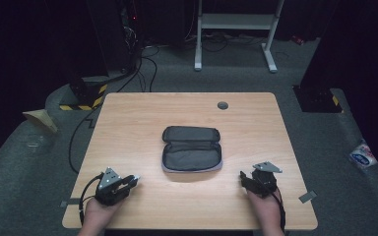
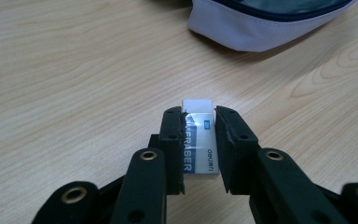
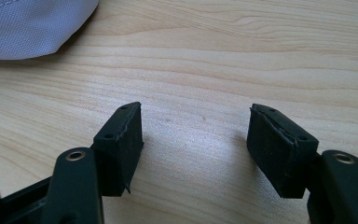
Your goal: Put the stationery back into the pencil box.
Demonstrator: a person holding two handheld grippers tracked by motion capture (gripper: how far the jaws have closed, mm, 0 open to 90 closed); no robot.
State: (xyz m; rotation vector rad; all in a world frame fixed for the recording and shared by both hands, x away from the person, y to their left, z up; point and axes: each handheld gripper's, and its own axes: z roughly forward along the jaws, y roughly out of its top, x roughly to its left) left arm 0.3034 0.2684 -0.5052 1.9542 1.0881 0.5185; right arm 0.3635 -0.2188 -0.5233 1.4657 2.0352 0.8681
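Hands come in at the near edge of the wooden table [image 1: 128,206], one gripper in each. The left gripper [image 1: 130,183] lies low near the left corner, aimed toward the middle, and it is clamped on a white eraser [image 2: 199,140]: the left gripper view shows both black pads pressing the sides of its printed paper sleeve, with the bare white end poking out ahead of the jaws. Holding it by the long sides and leaving the tip free looks sensible for carrying it forward and dropping it end first. The right gripper [image 1: 246,181] sits near the right corner with its jaws spread apart and nothing between them; the right gripper view shows bare wood grain in the gap. It seems parked there, perhaps ready to steady something.

Farther on, at the middle of the table, a dark pencil case [image 1: 192,149] lies unzipped and folded flat, its lid half away from the person and its grey-edged tray half nearer. Open like that, it probably waits to take the eraser, which is well short of it.

The high view gives the layout and the case's open interior, but the eraser there is a pale speck. The gripper views supply the grip and the label, while showing just a pale fabric edge of the case.
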